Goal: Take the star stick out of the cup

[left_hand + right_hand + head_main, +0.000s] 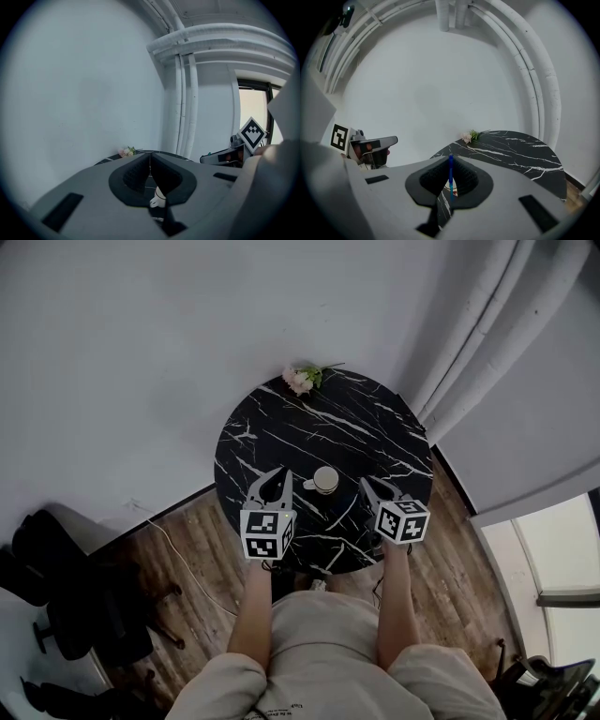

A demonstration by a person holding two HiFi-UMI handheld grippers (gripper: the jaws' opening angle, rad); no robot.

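A white cup (325, 480) stands near the middle of the round black marble table (281, 427). My right gripper (366, 482) hovers just right of the cup. In the right gripper view, my right gripper (450, 159) is shut on a thin blue stick (451, 177) that stands upright between the pads. The stick's star end is not visible. My left gripper (283, 472) sits just left of the cup. In the left gripper view, my left gripper (150, 157) has its jaws meeting at the tips with nothing held, and the cup (158, 199) shows through the gap below them.
A small bunch of pink flowers (302, 379) lies at the table's far edge. A white wall is behind the table and grey curtains (487, 352) hang at the right. A black chair (66, 587) and a cable (178, 559) are on the wood floor at the left.
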